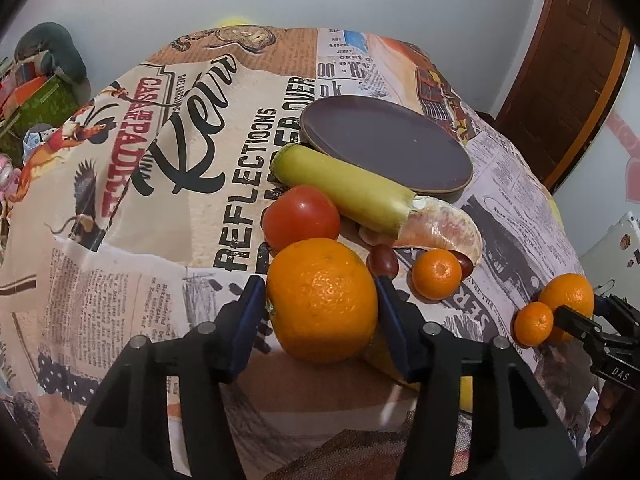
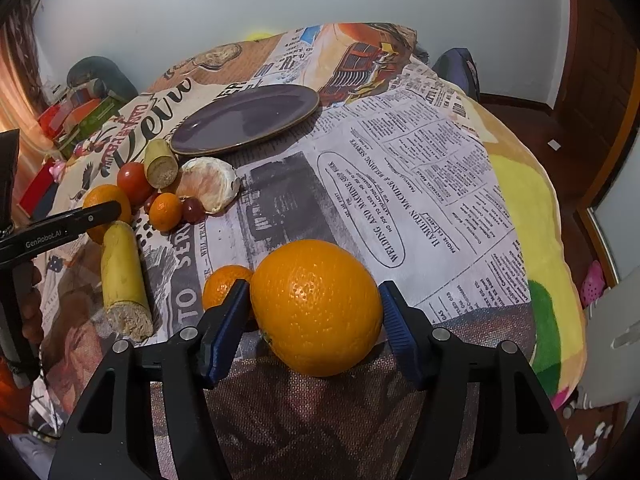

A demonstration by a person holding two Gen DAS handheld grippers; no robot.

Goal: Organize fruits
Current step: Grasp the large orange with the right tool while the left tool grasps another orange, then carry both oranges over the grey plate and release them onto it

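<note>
Near the cloth's front edge, we bracket one large orange (image 1: 322, 300) with the left gripper (image 1: 320, 312), another orange (image 2: 316, 306) with the right gripper (image 2: 314, 316); jaws spread, contact unclear. Plate (image 2: 244, 120) bare, presumably their destination.

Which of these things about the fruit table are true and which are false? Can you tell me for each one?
1. The purple plate has fruit on it. False: it is bare; all the fruit lies on the cloth.
2. A big orange sits between the fingers of the left tool. True.
3. The tomato is green. False: it is red.
4. The right tool has a big orange between its fingers too. True.
5. The peeled citrus piece lies far from the other fruit. False: it lies right by the grapes and the banana piece.
</note>
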